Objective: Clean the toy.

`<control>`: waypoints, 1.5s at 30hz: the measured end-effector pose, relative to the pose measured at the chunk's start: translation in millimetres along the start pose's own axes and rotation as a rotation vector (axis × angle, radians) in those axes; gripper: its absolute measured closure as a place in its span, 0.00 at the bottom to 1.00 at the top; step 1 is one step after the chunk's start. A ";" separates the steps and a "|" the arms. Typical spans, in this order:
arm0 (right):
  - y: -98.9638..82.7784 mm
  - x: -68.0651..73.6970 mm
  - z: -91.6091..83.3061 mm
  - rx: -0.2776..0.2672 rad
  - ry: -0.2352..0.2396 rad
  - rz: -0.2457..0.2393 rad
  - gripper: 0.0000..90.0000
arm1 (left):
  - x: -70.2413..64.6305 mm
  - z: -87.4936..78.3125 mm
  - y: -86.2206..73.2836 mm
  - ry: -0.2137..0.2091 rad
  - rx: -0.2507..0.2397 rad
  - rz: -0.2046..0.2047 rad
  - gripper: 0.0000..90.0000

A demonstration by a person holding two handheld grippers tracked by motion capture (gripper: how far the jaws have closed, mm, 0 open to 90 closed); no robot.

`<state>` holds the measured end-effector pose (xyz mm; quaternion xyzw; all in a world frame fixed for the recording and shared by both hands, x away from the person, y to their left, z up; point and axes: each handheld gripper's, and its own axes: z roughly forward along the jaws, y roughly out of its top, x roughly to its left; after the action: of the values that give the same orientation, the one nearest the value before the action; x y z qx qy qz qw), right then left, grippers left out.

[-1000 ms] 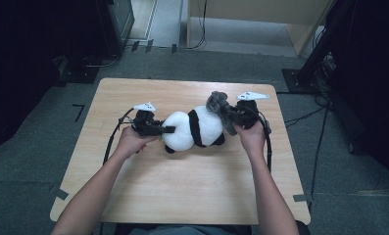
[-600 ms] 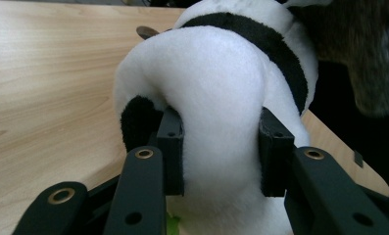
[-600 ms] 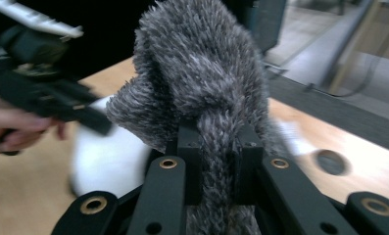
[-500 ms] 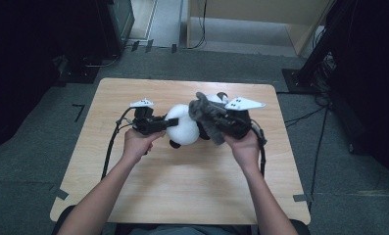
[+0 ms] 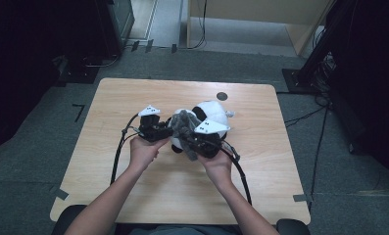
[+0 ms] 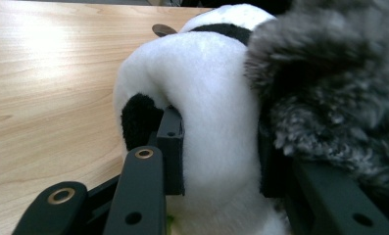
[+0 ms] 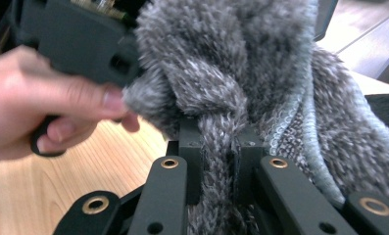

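A black-and-white panda plush (image 5: 212,116) lies on the wooden table (image 5: 133,98). My left gripper (image 5: 162,131) is shut on the plush's white body (image 6: 216,112), its jaws pressing in from both sides (image 6: 220,147). My right gripper (image 5: 194,142) is shut on a grey fuzzy scarf (image 5: 182,125). A narrow strand of it is pinched between the pads (image 7: 219,142), and the rest bunches up above (image 7: 221,58). The scarf (image 6: 329,88) drapes against the panda, right by the left gripper's body (image 7: 79,44) and the hand (image 7: 35,107) holding it.
A small dark round disc (image 5: 222,96) sits in the tabletop behind the plush. Black cables (image 5: 117,156) trail from both grippers toward the table's near edge. Dark equipment and cables on the floor surround the table.
My right gripper has carried the grey scarf to the left, across the panda, until it meets the left gripper. The left gripper has shifted slightly with the plush.
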<state>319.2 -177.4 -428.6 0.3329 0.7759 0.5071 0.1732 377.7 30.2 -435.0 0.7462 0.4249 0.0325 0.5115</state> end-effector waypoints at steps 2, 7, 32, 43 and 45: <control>-3.2 2.7 0.0 0.004 0.011 -0.007 0.90 | -0.5 -0.1 0.6 0.006 -0.009 -0.006 0.70; -13.8 12.7 7.4 0.052 0.043 -0.054 0.90 | -6.9 -3.2 3.3 0.036 -0.047 0.014 0.70; -38.5 6.5 37.5 0.213 -0.049 -0.169 0.91 | 0.8 -15.1 7.1 -0.088 -0.091 -0.109 0.71; -41.6 -25.3 19.8 0.270 -0.117 -0.077 0.91 | 6.1 -21.0 8.0 -0.065 -0.101 -0.073 0.71; -40.5 -28.7 14.2 0.267 -0.125 -0.062 0.91 | 9.2 -23.1 8.7 -0.053 -0.104 -0.074 0.71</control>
<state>334.6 -198.5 -473.2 0.3599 0.8339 0.3721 0.1911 377.6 52.3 -420.7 0.7029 0.4363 0.0158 0.5616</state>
